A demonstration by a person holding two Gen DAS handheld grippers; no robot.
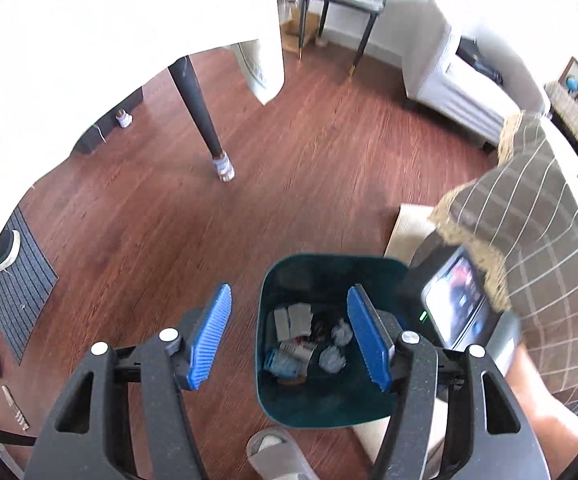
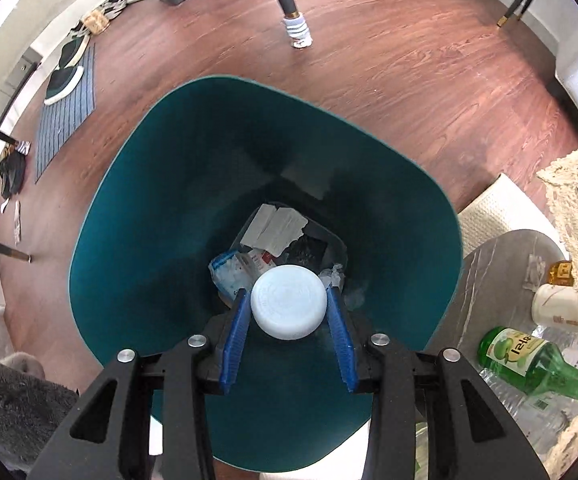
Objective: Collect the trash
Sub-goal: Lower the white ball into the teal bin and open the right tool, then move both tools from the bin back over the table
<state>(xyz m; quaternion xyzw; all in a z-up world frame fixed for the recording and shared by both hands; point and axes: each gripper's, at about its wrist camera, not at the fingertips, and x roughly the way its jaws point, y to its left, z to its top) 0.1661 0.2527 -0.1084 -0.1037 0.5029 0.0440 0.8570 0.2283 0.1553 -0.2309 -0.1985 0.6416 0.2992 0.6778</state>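
Note:
A teal trash bin (image 2: 137, 216) stands on the wooden floor and holds paper scraps (image 2: 277, 226), wrappers and crumpled bits. My right gripper (image 2: 289, 304) is over the bin's mouth, shut on a round white plastic lid (image 2: 288, 307) between its blue pads. In the left wrist view the same bin (image 1: 321, 408) is below, with trash (image 1: 301, 344) at its bottom. My left gripper (image 1: 289, 336) is open and empty, high above the bin's left rim.
A small grey table (image 2: 501, 264) to the right of the bin carries a green glass bottle (image 2: 529, 356), a white cup (image 2: 557, 308) and clear plastic bottles. A lace-edged cloth (image 2: 577, 240) hangs there. A chair leg (image 1: 201, 112), a striped mat (image 1: 21, 284) and a slipper (image 1: 273, 452) are on the floor.

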